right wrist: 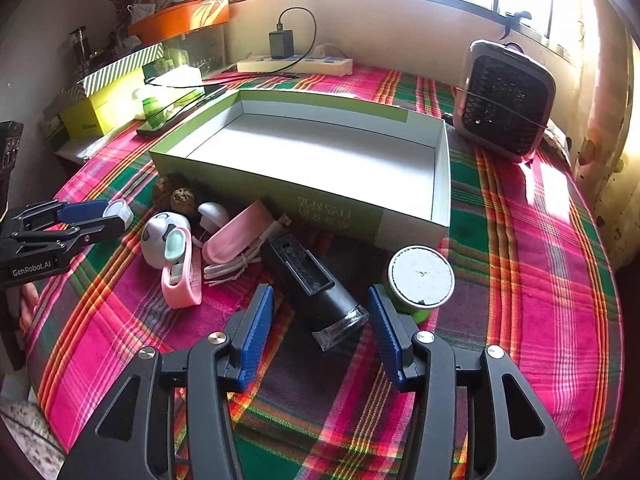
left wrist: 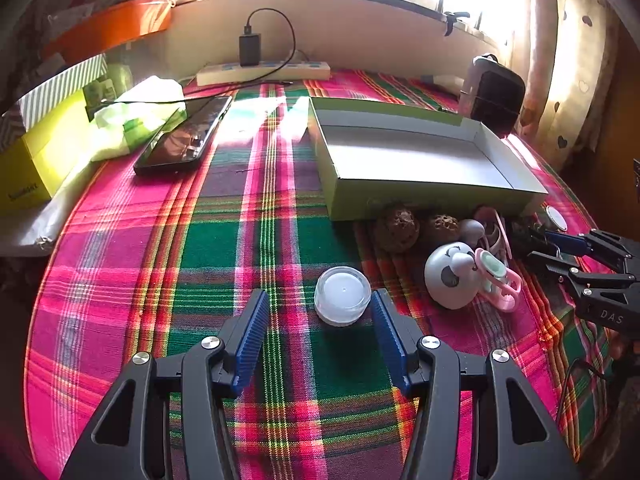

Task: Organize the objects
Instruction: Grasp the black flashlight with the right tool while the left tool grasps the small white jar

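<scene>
The left gripper (left wrist: pixel 320 316) stands with its jaws apart over the plaid cloth (left wrist: pixel 256 248), the small white jar (left wrist: pixel 342 295) between the blue pads (left wrist: pixel 253 336), nearer the right pad, neither pad pressing on it; to its left the cloth lies bare out to the near and left edges; the far left is closed off by a dark phone (left wrist: pixel 185 136) and a yellow box (left wrist: pixel 48 160) whose print is too blurred to read.

The right gripper (right wrist: pixel 320 316) also holds its jaws apart, the clear end of a black cylindrical device (right wrist: pixel 316 280) lying between the pads without contact; a green container with a white lid (right wrist: pixel 421 276) stands just beside its right pad; open cloth runs right of that to the table's edge.

Just beyond, the empty green-sided box (right wrist: pixel 256 184) shows pale printed characters on its near wall, not legible; clustered against that wall on the left lie a pink case (right wrist: pixel 236 232), a white cable (right wrist: pixel 236 264), a white panda-faced toy (right wrist: pixel 160 240) and two brown nuts (right wrist: pixel 176 196).

The left gripper's body reads "GenRobot.AI"; a fan (right wrist: pixel 505 100) sits at the far right.
</scene>
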Demonstrator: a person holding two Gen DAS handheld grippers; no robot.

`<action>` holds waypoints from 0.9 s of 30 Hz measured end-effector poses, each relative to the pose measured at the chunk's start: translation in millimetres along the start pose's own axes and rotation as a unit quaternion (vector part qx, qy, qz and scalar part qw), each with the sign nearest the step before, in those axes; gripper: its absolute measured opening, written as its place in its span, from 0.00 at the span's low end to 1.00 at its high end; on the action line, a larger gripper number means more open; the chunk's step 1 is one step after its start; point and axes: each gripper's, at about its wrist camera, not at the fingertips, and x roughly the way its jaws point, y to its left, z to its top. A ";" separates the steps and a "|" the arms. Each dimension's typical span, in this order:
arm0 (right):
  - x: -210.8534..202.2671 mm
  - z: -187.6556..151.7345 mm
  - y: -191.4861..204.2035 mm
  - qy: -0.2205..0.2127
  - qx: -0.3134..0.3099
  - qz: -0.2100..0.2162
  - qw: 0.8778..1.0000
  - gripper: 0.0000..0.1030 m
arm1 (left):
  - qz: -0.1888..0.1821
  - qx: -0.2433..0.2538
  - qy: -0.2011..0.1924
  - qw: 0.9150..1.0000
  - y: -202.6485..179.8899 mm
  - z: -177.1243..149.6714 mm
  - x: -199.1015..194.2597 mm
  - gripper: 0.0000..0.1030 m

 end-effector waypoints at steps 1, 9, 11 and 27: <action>2.0 1.2 0.0 0.004 -0.003 0.000 1.000 0.48 | 0.000 0.000 0.000 1.000 -0.2 0.1 0.1 0.50; -1.9 -4.2 -0.9 0.002 0.009 0.012 1.000 0.41 | 0.003 0.003 0.001 1.000 -4.3 0.8 1.7 0.50; -5.0 -7.3 2.1 0.001 0.008 0.014 1.000 0.37 | 0.004 0.006 0.002 1.000 -5.9 1.6 3.0 0.50; -2.1 -4.1 22.8 0.002 0.007 -0.011 1.000 0.31 | 0.017 0.017 0.004 1.000 -8.0 2.4 6.6 0.50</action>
